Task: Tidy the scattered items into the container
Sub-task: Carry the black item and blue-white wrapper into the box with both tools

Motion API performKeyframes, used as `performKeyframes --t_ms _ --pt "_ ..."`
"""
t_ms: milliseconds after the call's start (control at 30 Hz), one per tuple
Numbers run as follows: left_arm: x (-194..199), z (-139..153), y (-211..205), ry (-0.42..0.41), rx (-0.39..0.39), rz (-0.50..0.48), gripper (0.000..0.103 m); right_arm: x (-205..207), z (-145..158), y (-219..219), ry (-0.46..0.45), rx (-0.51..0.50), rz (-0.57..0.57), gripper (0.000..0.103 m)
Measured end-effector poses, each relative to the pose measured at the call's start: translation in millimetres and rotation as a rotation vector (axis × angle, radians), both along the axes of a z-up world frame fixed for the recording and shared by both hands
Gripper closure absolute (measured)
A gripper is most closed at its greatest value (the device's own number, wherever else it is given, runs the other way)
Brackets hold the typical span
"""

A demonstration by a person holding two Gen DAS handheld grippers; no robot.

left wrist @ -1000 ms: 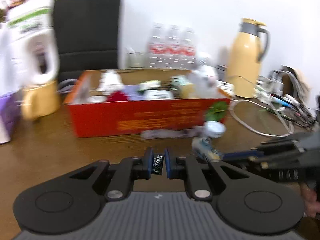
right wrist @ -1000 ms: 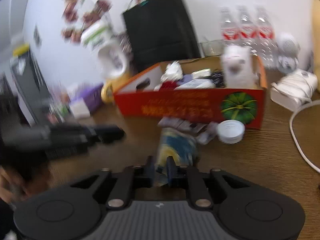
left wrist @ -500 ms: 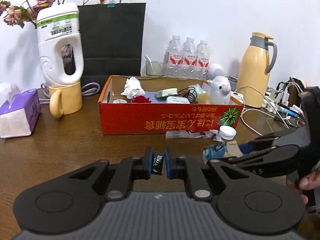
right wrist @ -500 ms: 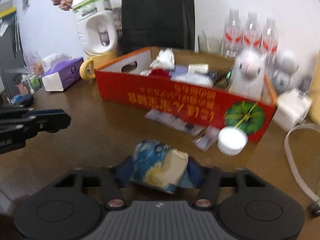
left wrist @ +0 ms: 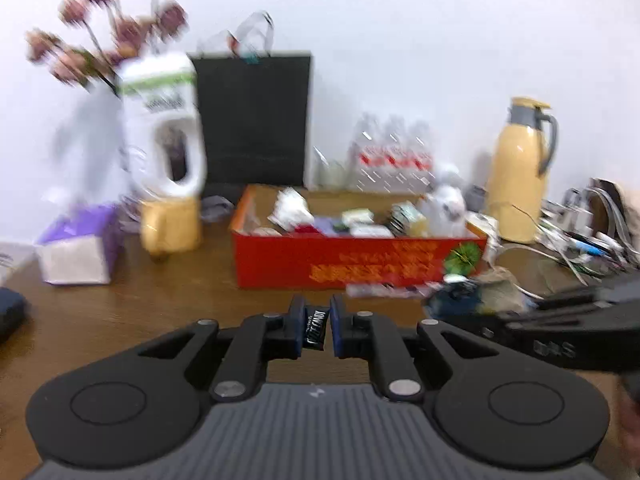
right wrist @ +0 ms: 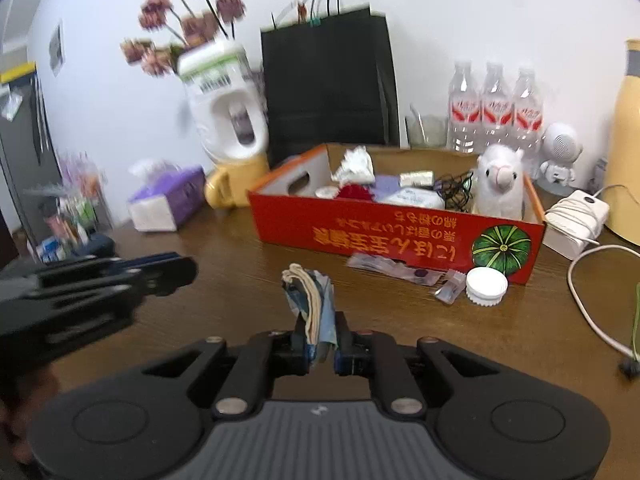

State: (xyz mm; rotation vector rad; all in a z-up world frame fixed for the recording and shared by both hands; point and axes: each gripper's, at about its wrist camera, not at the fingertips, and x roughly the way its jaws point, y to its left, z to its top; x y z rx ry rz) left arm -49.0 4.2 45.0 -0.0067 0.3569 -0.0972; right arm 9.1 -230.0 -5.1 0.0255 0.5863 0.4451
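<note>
Black bag (right wrist: pixel 329 80), yellow thermos (left wrist: pixel 520 176), water bottles (right wrist: pixel 495 108)

Wooden desk (right wrist: pixel 224 280) carrying red box (right wrist: pixel 360 232), white cap (right wrist: pixel 487 283), clear packets (right wrist: pixel 394 267), tissue box (right wrist: pixel 166 200), yellow mug (right wrist: pixel 236 184).

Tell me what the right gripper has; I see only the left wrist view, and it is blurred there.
Observer: The right gripper is shut on a crumpled blue and beige packet, which sticks up from the fingers.
Operator: My left gripper holds a black tag. What lies loose before the box?
Observer: A white cap lies by the box front, under the green pumpkin print.
Operator: Anything else there?
Observer: Clear wrappers lie just left of the cap.
</note>
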Motion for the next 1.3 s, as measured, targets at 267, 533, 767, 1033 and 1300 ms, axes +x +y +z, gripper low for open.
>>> performKeyframes --t_ms 267,533,767,1033,1300 --pt "-58 4 -22 -0.155 0.019 0.038 0.089 -76 11 14 -0.156 0.001 -0.032 0.093" --pt "-49 15 -18 -0.203 0.003 0.045 0.089 -66 26 11 -0.181 0.033 -0.044 0.093" --pt "20 26 -14 -0.21 -0.013 0.052 0.089 -1 31 16 -0.171 0.077 -0.053 0.093" --pt "141 61 -12 -0.18 -0.037 0.075 0.089 118 60 15 -0.153 0.128 -0.107 0.093" --pt "246 55 -3 0.115 -0.048 0.093 0.089 225 58 25 0.07 0.072 -0.071 0.092"
